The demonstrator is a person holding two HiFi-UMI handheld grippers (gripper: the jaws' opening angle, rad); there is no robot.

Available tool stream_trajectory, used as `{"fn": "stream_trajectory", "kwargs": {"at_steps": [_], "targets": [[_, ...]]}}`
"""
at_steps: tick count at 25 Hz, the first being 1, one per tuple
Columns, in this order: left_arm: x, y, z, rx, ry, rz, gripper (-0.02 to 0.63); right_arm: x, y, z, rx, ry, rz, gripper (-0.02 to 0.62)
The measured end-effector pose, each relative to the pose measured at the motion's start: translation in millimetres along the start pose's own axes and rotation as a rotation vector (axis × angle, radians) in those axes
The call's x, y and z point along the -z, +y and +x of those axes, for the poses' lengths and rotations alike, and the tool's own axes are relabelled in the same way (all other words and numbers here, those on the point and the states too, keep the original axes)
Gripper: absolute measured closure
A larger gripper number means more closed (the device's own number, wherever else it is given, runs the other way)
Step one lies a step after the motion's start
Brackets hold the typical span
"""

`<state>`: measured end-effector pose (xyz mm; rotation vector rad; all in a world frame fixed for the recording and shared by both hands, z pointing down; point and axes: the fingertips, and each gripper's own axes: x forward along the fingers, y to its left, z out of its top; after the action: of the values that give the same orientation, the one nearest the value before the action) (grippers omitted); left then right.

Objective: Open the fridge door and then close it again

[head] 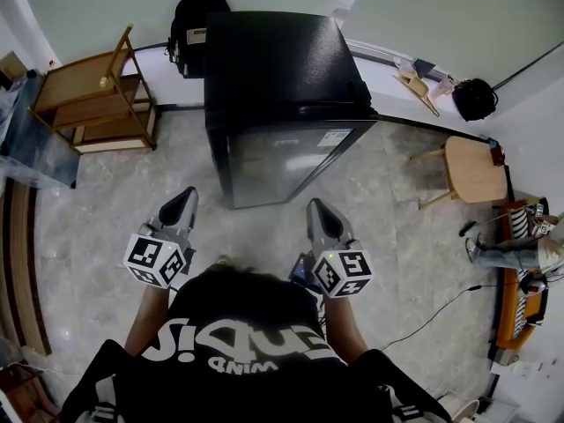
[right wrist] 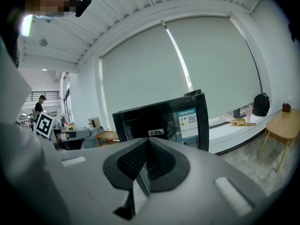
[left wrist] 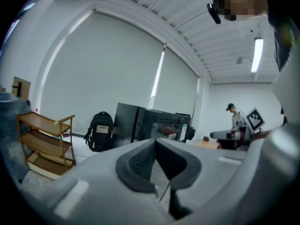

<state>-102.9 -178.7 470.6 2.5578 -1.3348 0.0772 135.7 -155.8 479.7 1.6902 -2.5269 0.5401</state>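
Observation:
A small black fridge (head: 282, 69) stands on the floor in front of me, its glass door (head: 286, 161) closed and facing me. My left gripper (head: 183, 199) hovers short of the door's left corner with its jaws shut and nothing between them. My right gripper (head: 317, 208) hangs just before the door's right part, also shut and empty. In the left gripper view the fridge (left wrist: 154, 123) sits beyond the closed left gripper (left wrist: 155, 142). The right gripper view shows the door (right wrist: 178, 121) with a sticker behind the closed right gripper (right wrist: 148, 142). Neither gripper touches the fridge.
A wooden shelf cart (head: 97, 104) stands left of the fridge, and a black backpack (head: 196, 16) leans behind it. A wooden stool (head: 471, 170) is at the right, with a person (head: 515, 249) near the right edge. A low white ledge (head: 388, 69) runs along the wall.

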Motion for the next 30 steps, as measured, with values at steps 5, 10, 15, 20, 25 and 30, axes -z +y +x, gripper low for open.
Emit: {"fn": "stream_trajectory", "kwargs": {"at_steps": [5,10,15,20,25,30], "targets": [[0,0,1,-0.004,0.003,0.007,0.605,2,1,-4,-0.001,0.002,-0.007,0.598],[-3,1,-1,-0.012,-0.002,-0.003,0.606,0,3,-7,0.000,-0.007,-0.015,0.598],[1,1,-3,-0.020,0.004,-0.011,0.606,4,3,-9,0.000,-0.001,-0.017,0.598],[3,0,-9,-0.025,0.010,-0.020,0.606,3,1,-15,0.010,-0.005,-0.014,0.598],[5,-1,-13,-0.028,0.010,-0.026,0.606,2,-5,-19,0.021,-0.013,-0.010,0.598],[8,-2,-17,-0.034,0.014,-0.031,0.606,2,-8,-24,0.030,-0.015,-0.007,0.598]]}}
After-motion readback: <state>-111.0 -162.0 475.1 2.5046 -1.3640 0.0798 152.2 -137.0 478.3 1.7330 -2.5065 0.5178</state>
